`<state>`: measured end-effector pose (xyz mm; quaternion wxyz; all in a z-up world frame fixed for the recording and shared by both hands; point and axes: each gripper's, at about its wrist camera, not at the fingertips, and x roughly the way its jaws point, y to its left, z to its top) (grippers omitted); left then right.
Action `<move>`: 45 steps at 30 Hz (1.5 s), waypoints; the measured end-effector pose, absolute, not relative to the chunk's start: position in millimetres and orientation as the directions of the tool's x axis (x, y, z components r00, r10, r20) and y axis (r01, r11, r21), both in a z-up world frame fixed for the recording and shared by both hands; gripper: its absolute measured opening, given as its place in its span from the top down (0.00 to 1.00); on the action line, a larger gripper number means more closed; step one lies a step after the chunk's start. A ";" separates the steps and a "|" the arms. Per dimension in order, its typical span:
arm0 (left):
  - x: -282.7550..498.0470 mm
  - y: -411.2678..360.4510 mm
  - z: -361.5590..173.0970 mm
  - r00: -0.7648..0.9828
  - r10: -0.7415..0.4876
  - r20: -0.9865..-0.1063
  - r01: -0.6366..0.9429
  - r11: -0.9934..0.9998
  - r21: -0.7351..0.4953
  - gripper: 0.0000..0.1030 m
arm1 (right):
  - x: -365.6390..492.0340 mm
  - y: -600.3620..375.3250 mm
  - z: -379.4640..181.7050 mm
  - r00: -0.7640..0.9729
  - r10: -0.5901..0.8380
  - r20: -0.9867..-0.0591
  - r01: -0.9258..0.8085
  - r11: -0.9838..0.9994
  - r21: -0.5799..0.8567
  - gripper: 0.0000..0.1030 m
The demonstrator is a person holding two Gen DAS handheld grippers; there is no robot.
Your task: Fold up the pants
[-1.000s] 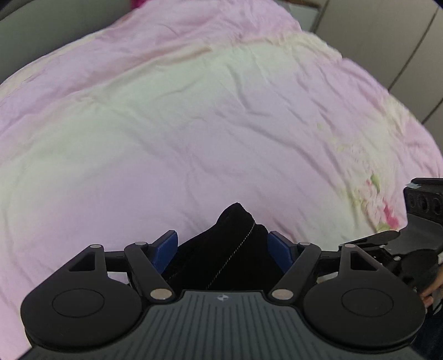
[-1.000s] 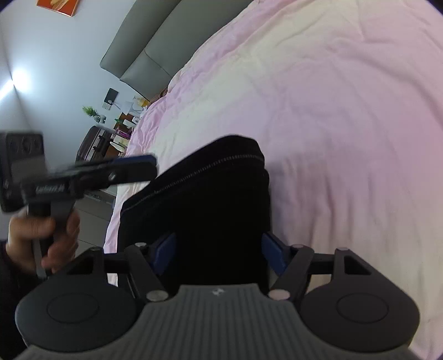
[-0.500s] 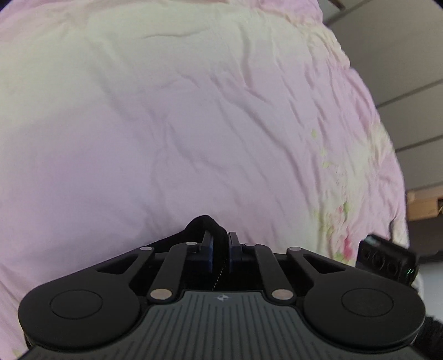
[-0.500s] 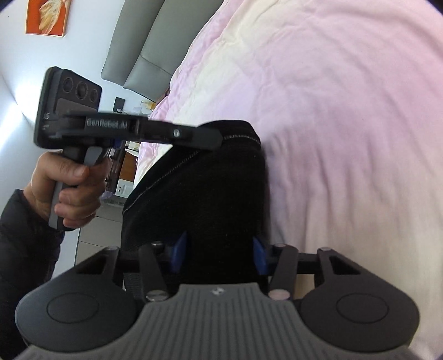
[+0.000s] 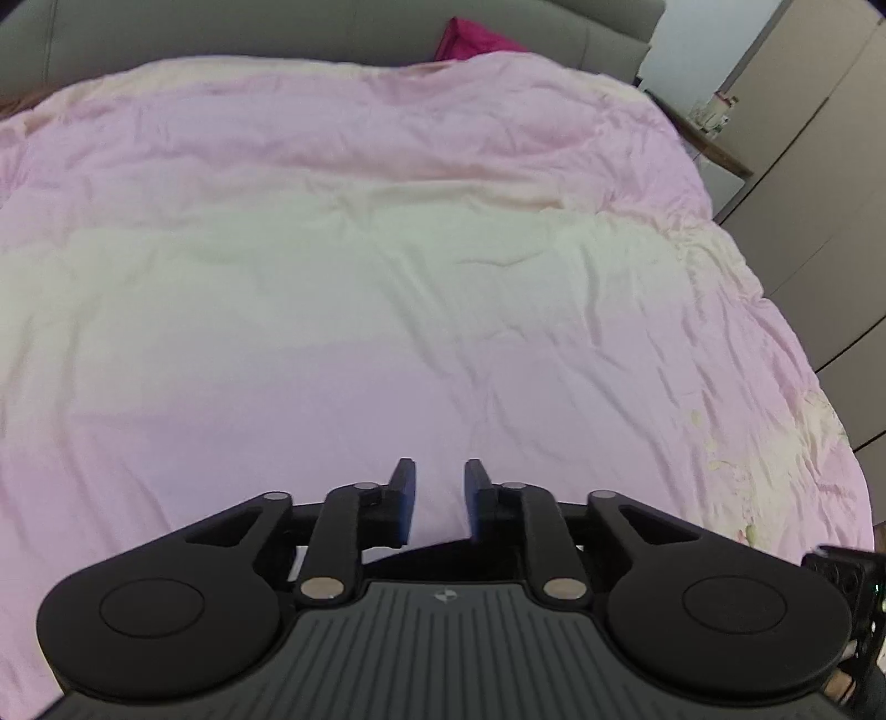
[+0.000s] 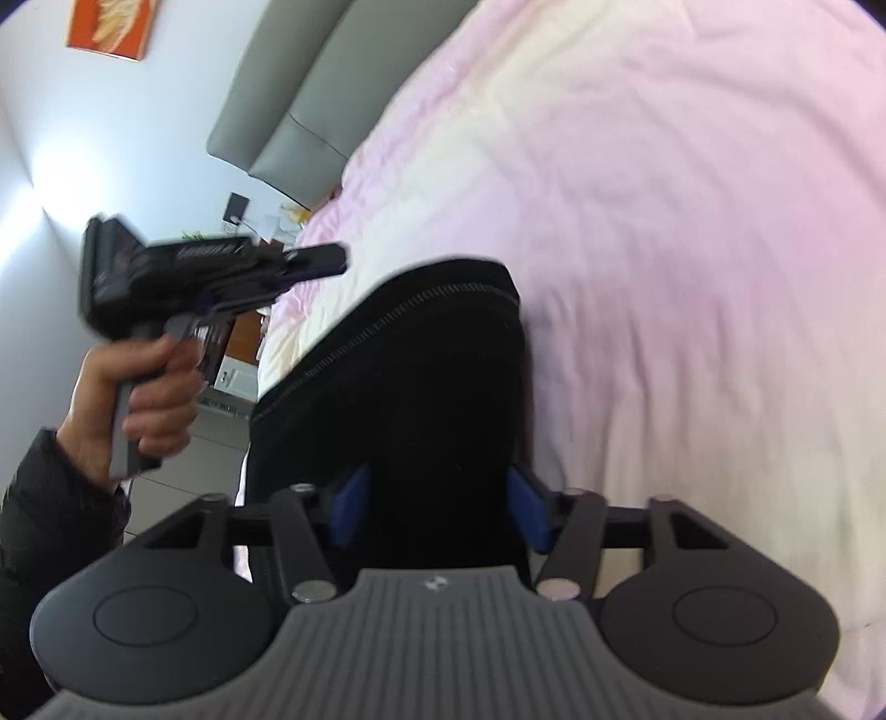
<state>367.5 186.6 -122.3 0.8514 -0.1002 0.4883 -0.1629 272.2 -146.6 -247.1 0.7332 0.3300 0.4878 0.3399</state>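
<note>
The black pants (image 6: 421, 376) lie folded on the pink bed cover (image 6: 692, 221), a stitched seam across their far edge. My right gripper (image 6: 437, 498) sits low over their near part. Its jaws are opening, the blue pads (image 6: 349, 504) stand wide, and the cloth fills the gap between them. My left gripper (image 5: 439, 482) hovers above bare cover (image 5: 387, 288). Its jaws are opening and nothing is between them. In the right wrist view the left gripper (image 6: 326, 259) is blurred, up and left of the pants, held by a person's hand (image 6: 149, 387).
A grey padded headboard (image 5: 332, 27) runs along the far side of the bed, with a magenta cushion (image 5: 476, 39) against it. Wardrobe doors (image 5: 803, 166) stand to the right. A bedside table (image 6: 249, 354) and an orange picture (image 6: 111, 25) show at the left.
The left gripper, shut on a fold of the pants half a second ago, has let go, lifted away and swung toward the headboard. The right jaws narrowed on the cloth, then widened again.
</note>
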 end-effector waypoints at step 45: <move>182.6 269.9 -194.8 0.559 -0.315 -0.767 -0.131 0.880 -0.457 0.14 | 236.6 -126.2 -187.3 0.433 0.614 -0.660 -0.293 0.788 0.541 0.05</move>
